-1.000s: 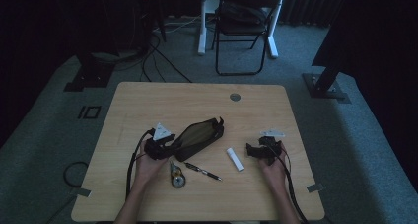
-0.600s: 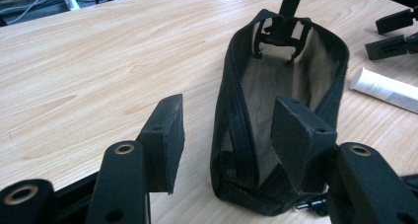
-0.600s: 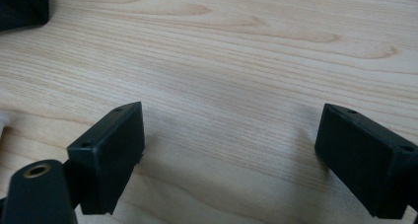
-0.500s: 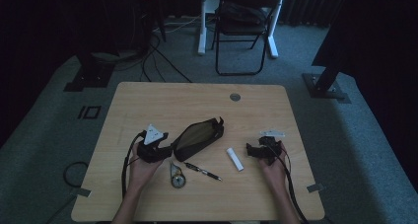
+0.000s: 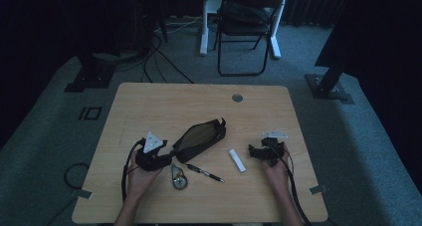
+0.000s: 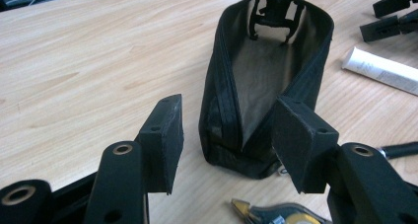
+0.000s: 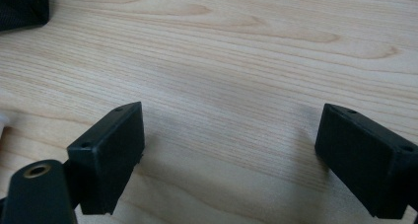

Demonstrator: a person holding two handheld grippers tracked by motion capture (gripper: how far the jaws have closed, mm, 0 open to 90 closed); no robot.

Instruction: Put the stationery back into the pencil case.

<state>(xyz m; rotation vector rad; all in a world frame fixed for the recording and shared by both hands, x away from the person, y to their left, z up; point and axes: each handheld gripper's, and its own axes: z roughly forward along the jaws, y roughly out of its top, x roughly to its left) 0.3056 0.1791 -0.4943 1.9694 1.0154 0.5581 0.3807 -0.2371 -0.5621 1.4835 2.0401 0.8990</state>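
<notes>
1. The left tongs [image 6: 224, 145] have just been opening; compared with a second ago they sit drawn back a little from the black pouch [image 5: 199, 139], whose near end lies between the spread jaws without either pad pressing on it.
2. The pouch lies unzipped and gaping at the middle of the table [image 5: 164, 101], mouth upward, released.
3. The right tongs [image 7: 231, 160] stand wide apart over bare wood, holding nothing, just beside the white tube [image 5: 237, 160].
4. A pen [image 5: 205, 172] and a small round compass-like item [image 5: 179, 177] lie near the pouch, so filling it looks like the next job.
</notes>
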